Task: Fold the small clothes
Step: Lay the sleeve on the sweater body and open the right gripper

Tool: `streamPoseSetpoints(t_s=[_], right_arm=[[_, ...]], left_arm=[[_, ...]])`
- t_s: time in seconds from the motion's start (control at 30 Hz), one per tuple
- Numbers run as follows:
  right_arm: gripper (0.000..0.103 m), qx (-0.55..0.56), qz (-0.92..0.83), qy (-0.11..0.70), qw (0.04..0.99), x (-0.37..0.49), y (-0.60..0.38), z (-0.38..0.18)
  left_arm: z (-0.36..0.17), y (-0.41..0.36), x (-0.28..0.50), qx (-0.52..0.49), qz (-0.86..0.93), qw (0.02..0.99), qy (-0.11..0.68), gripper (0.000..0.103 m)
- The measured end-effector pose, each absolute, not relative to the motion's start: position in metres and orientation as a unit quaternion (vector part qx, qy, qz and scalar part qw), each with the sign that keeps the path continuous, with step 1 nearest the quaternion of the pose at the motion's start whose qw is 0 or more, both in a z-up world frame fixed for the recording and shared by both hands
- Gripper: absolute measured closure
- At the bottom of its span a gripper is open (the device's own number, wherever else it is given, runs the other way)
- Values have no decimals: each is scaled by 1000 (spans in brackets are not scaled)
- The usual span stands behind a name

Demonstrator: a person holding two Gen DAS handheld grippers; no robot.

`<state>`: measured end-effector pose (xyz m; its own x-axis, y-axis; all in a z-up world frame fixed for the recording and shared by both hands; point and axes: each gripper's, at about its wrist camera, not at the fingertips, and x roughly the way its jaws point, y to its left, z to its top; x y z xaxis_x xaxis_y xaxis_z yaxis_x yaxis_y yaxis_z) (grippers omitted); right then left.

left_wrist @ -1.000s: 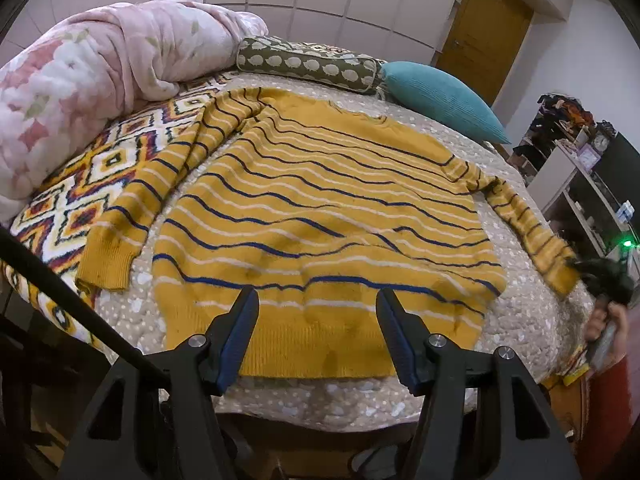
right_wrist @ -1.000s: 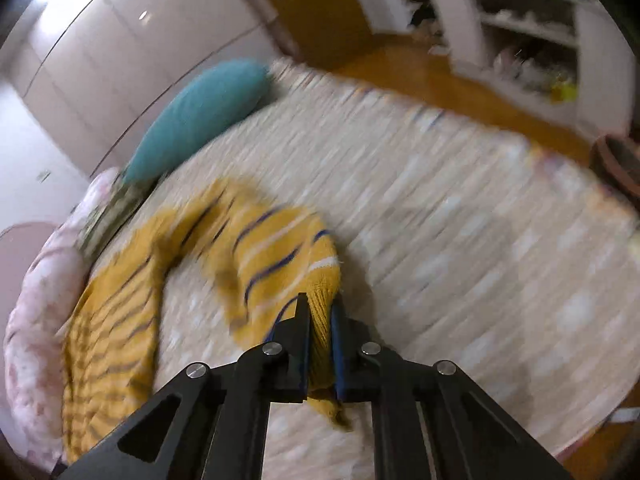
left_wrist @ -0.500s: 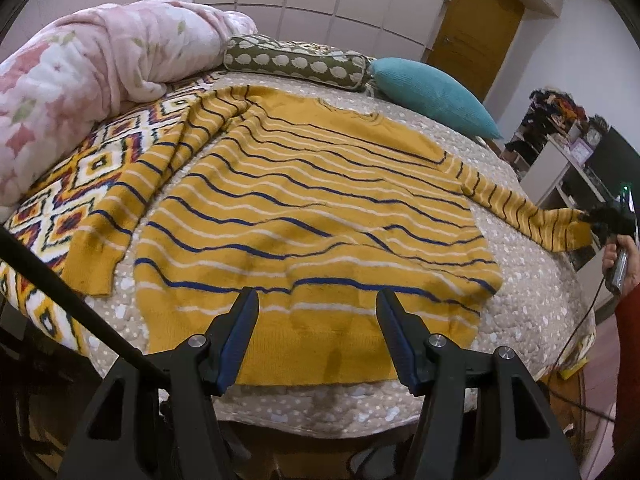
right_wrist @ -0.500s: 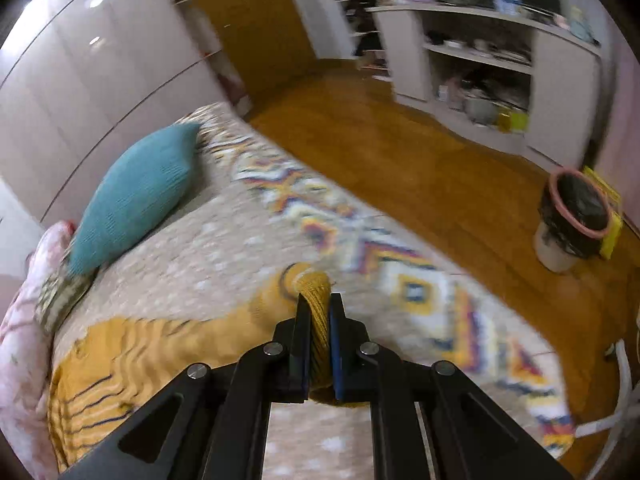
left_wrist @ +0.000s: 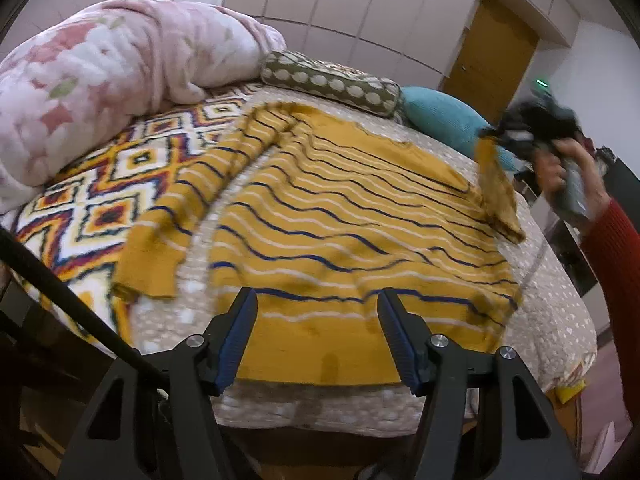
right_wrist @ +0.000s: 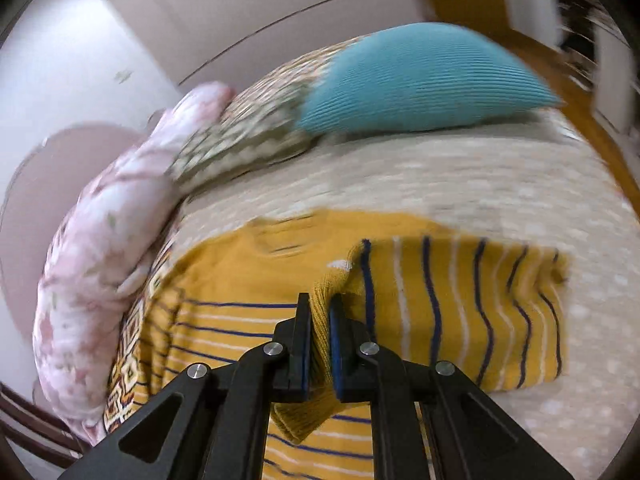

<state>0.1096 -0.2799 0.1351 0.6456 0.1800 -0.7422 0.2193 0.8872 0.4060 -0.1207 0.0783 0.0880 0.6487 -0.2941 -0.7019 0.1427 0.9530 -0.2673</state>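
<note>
A mustard sweater [left_wrist: 340, 216] with navy and white stripes lies flat on the bed, hem toward me. My left gripper [left_wrist: 316, 332] hovers over the hem with its jaws opening and nothing between the pads. My right gripper [right_wrist: 318, 320] is shut on the cuff of the right sleeve [right_wrist: 460, 304], which is lifted and bends back over the sweater's shoulder. In the left wrist view that gripper [left_wrist: 520, 128] is raised at the right with the sleeve [left_wrist: 496, 188] hanging from it. The other sleeve [left_wrist: 188, 200] lies flat on the left.
A pink floral duvet [left_wrist: 100, 92] is piled at the left. A dotted bolster [left_wrist: 328, 80] and a teal pillow [left_wrist: 444, 116] sit at the head. A diamond-pattern blanket [left_wrist: 100, 200] covers the bed's left side. A red-sleeved arm [left_wrist: 612, 248] is at the right.
My right gripper has swung the sleeve cuff from the bed's right edge up and inward over the sweater's shoulder. The left gripper has shifted slightly along the hem.
</note>
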Motion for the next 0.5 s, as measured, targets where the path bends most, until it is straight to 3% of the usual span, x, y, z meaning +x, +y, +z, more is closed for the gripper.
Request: streamPoseSetpoints(t_s=[0.3,0.5], right_arm=[[95,133,36,482,865,221,-135,74],[94,108,43,520,846,265,-93,32]], left_arm=[[70,128,-115,-123,-91,901,405,38],[66,147,-116,-132,-73,903,402,38]])
